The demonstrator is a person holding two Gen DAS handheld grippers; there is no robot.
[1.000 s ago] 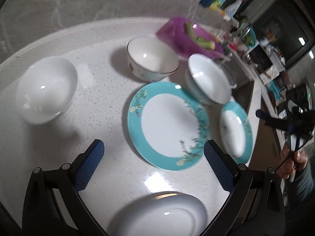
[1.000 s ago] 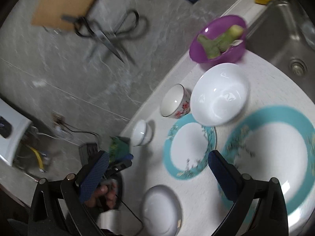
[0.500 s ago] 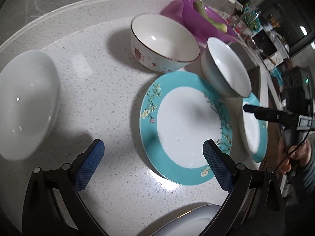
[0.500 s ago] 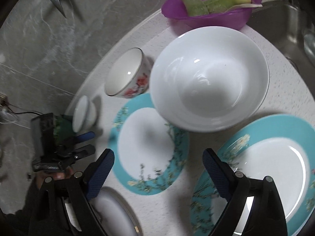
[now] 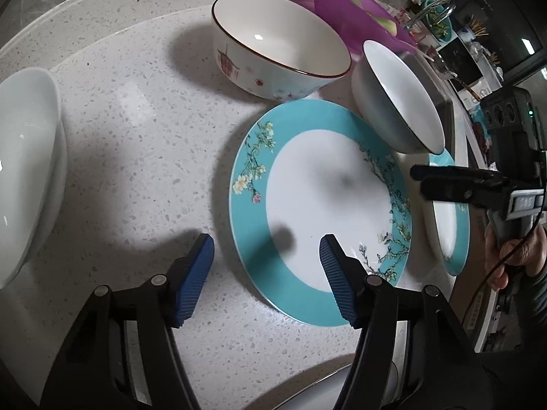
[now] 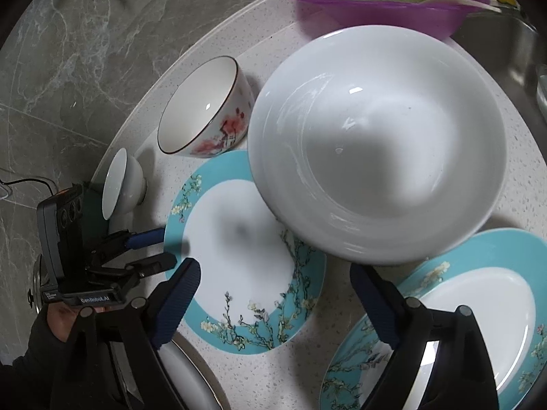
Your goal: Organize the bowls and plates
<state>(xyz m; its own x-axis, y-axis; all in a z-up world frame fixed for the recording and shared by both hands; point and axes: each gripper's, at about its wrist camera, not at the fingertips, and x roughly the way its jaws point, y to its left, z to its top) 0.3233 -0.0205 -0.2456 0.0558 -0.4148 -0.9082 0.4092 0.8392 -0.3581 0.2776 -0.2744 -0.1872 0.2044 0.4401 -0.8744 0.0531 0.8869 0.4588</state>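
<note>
Your left claw (image 5: 265, 253) points steeply down at the speckled white stone desk (image 5: 136, 157), its jaws closing and about half spread, with nothing pressed between the blue pads. The near left rim of the larger round turquoise-rimmed flowered plate (image 5: 328, 201) lies in that gap: the left pad hangs over bare desk just left of the rim, the right pad over the plate's white centre. I judge this rim to be what the closing is meant for, so the edge must run between the pads, not under one of them.

Your right claw (image 6: 273, 294) is wide, its jaws closing slowly and holding nothing. In its view the same plate (image 6: 239, 259) lies below its left pad, while the smaller turquoise-rimmed flowered plate (image 6: 478, 307) lies just beside its right pad.

Just beyond both, the wide plain white ceramic bowl (image 6: 376, 143) overlaps the larger plate's far right edge; whether it rests on it I cannot tell. A lift from the near left rim should therefore keep clear of that side.

Farther off stands the red-flowered cream bowl (image 5: 277, 58), then the purple plastic bowl (image 6: 376, 10).
</note>
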